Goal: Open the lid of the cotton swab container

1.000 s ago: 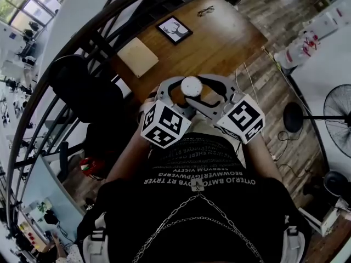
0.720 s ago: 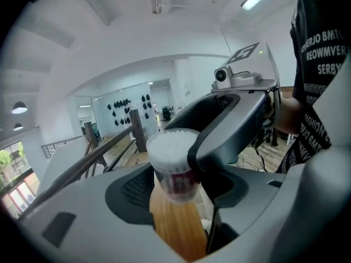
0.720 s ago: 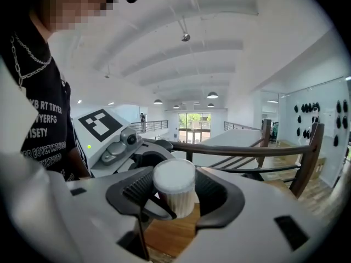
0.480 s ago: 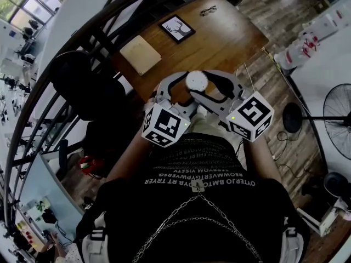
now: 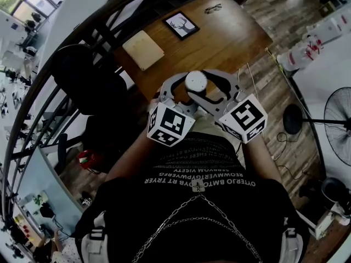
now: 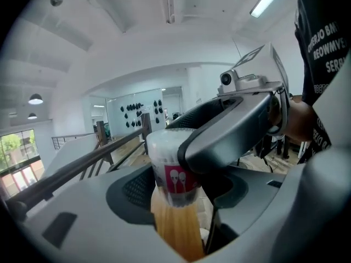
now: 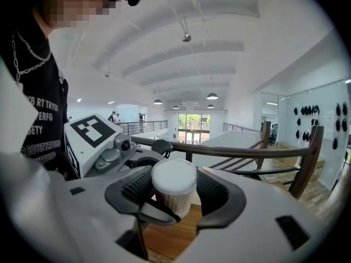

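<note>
Cotton swab container (image 6: 174,181) clamped btw left gripper (image 6: 176,199) pads, red label toward its cam. White lid (image 7: 174,175) on top, sitting btw right gripper (image 7: 175,196) jaws, just opened wide, pads close beside lid. Wooden table (image 5: 230,37) well below both.

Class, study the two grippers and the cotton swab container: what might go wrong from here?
Only the left gripper holds the container in the air, so a pull might slip it out. The jaws of the right gripper have just been opening round the lid; closing off-centre could tilt it and spill swabs.
</note>
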### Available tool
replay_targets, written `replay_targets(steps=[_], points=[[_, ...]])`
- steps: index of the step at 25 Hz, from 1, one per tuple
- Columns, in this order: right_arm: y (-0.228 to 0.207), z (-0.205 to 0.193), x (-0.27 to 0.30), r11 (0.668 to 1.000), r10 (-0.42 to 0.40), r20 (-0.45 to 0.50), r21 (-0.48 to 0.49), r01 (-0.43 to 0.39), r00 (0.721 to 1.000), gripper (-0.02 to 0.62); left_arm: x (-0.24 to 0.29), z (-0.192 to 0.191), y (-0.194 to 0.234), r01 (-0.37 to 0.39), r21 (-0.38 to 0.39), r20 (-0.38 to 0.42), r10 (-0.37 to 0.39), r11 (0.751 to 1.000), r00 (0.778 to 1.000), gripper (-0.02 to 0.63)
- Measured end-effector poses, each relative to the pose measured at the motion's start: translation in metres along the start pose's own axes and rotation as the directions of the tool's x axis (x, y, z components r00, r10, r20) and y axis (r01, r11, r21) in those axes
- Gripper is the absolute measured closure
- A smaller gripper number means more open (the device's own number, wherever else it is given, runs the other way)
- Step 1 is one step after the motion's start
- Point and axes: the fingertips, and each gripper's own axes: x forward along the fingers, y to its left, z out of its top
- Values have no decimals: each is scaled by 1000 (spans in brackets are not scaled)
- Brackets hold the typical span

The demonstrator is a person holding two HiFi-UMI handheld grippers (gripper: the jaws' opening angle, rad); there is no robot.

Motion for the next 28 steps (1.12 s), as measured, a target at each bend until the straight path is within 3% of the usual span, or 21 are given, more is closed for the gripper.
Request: replay_targets(steps=[4, 8, 17, 19, 23, 25, 28], points=[[1, 0, -1, 1000, -14, 9, 14, 13, 1000, 339, -2, 0, -3, 16, -29, -16, -16, 999, 1000, 334], [-7, -9, -6, 988, -3, 33, 152, -2, 999, 342, 4, -3, -9, 40, -58, 0, -40, 997, 999, 334], [-19, -18, -17, 897, -9, 178, 435, -70, 984, 339, 11, -11, -20, 76, -72, -31, -79, 995, 996, 341], [-21, -11, -22, 905, -28, 226, 420, -72, 974, 339, 11, -9, -19, 79, -93, -25, -82, 993, 996, 341], [-19, -5, -29, 980, -97, 200, 192, 58, 975, 341, 8, -12, -18, 69, -74, -42, -72, 995, 997, 339], [-22, -5, -32, 982, -123, 192, 162, 92, 974, 342, 8, -13, -21, 71, -59, -43, -74, 996, 996, 339], [-30, 1, -43, 973, -174, 228, 191, 131, 958, 375, 6, -13, -20, 64, -62, -35, -66, 996, 997, 339]])
